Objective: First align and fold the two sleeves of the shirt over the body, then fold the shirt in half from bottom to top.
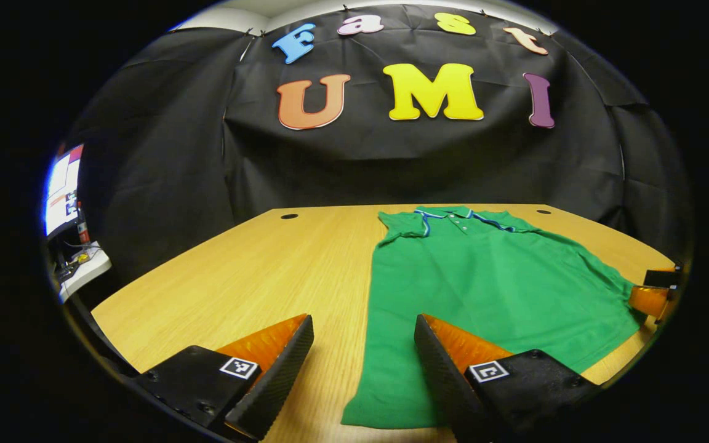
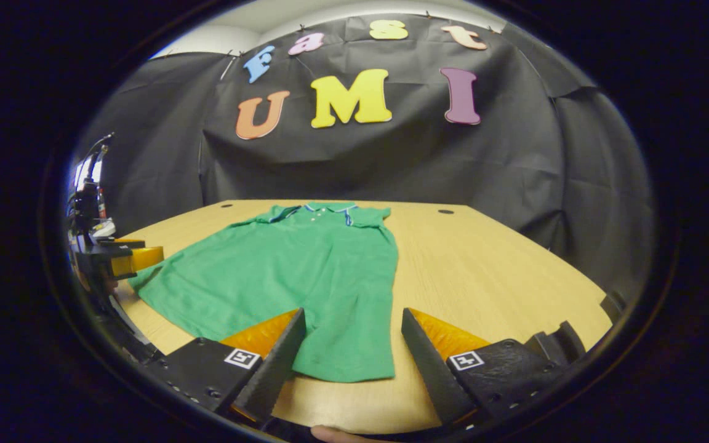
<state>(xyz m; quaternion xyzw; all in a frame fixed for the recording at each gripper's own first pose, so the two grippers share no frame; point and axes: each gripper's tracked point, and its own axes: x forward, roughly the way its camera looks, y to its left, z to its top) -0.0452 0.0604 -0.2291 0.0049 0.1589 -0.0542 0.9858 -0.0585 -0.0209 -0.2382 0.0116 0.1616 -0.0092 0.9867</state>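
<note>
A green shirt (image 1: 484,289) lies flat on the table (image 1: 237,277), collar toward the far edge. Left gripper (image 1: 364,344) and right gripper (image 2: 351,335) hover wide apart, holding nothing.

A green short-sleeved polo shirt with blue-and-white collar trim (image 2: 287,277) lies flat on a light wooden table (image 2: 484,277), collar toward the far black cloth wall (image 2: 391,166), hem toward the camera. The right gripper (image 2: 351,344) hovers above the table's near edge, its two fingers spread apart with nothing between them, framing the shirt's right hem corner. At the far left, the left gripper (image 2: 133,258) sits just beside the shirt's opposite edge. Two round dark holes (image 2: 445,211) mark the tabletop's far side.
</note>
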